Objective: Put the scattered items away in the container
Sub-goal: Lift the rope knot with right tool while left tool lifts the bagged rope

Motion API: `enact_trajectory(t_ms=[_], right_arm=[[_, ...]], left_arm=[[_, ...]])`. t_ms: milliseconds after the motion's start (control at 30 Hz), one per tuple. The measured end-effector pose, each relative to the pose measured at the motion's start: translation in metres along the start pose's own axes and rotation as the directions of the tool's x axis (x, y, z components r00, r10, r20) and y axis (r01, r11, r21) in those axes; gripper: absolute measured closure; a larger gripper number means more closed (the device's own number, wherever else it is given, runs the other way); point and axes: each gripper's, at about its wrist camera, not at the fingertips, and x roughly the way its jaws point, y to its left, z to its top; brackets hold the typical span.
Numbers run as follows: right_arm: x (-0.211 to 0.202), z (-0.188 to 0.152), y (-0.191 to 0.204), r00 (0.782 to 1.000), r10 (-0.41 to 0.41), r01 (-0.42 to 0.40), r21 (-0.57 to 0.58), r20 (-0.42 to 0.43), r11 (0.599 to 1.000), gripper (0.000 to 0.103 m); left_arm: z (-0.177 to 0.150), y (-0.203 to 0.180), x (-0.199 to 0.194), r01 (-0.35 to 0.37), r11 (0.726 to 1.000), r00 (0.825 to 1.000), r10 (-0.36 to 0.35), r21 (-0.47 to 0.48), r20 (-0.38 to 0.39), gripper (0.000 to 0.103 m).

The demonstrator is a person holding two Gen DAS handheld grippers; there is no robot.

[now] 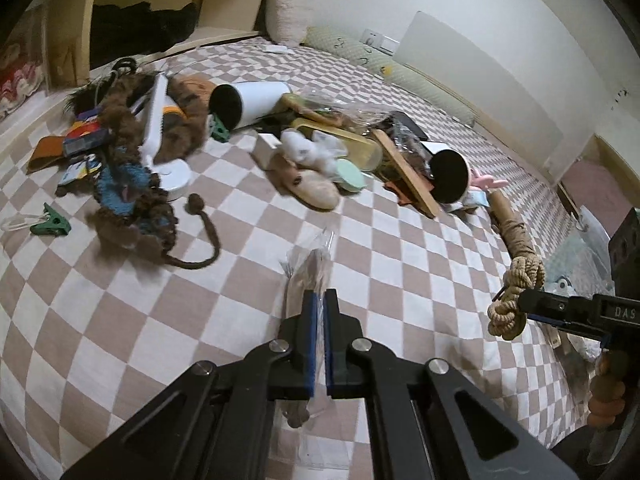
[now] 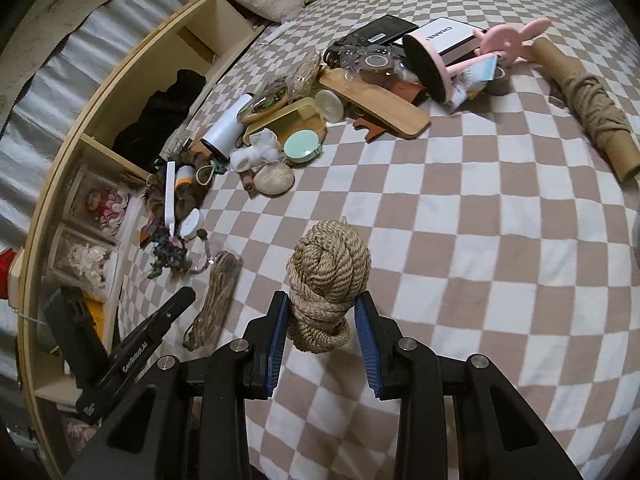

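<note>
Because the clutter still sprawls across the checkered bed [image 1: 400, 264], both grippers carry loads: left of the knotted jute rope [image 2: 326, 280], the left gripper [image 1: 319, 312] pinches a bagged twine bundle [image 1: 310, 264]; the right gripper [image 2: 322, 322] clamps that rope.

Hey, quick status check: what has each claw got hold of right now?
Left gripper shut on a clear packet of twine. Right gripper clamped on a knotted rope bundle, lifted off the checkered bedspread. No container in view; clutter pile ahead.
</note>
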Motion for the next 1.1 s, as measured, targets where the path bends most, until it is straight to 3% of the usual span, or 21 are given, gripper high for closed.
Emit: enact_trajectory(t_ms=[267,533,567,600,633,700,1100], right_arm=[[-0.012,-0.014,-0.012,1.000,0.015,-0.015,0.015,-0.007,1.000,0.068],[-0.011,-0.025,-0.025,0.999,0.041,-0.040,0.047,-0.013,0.998,0.068],[-0.011,-0.026,-0.026,0.999,0.043,-0.043,0.050,-0.015,0.998,0.068],[-0.010,-0.027,-0.028,0.999,0.046,-0.044,0.053,-0.019,0.998,0.068],[-0.009,-0.027,-0.029,0.999,0.047,-0.046,0.056,-0.022,0.997,0.068],[-0.008,-0.029,-0.030,0.998,0.050,-0.049,0.058,-0.026,0.997,0.068],[0.015,-0.025,-0.026,0.996,0.068,-0.063,0.081,-0.055,0.995,0.068]], left_arm=[[-0.013,-0.024,0.002,0.057,0.998,0.998,-0.056,0.034,-0.038,0.100],[-0.018,-0.032,0.008,-0.009,0.996,0.998,0.014,0.092,-0.054,0.098],[-0.019,-0.032,0.009,-0.015,0.995,0.998,0.020,0.095,-0.057,0.097],[-0.019,-0.032,0.011,-0.020,0.995,0.998,0.026,0.101,-0.063,0.090],[-0.020,-0.033,0.012,-0.020,0.994,0.997,0.028,0.108,-0.072,0.074],[-0.023,-0.037,0.016,-0.015,0.992,0.995,0.027,0.126,-0.092,0.060],[-0.043,-0.057,0.035,-0.037,0.969,0.979,0.084,0.243,-0.186,0.059]])
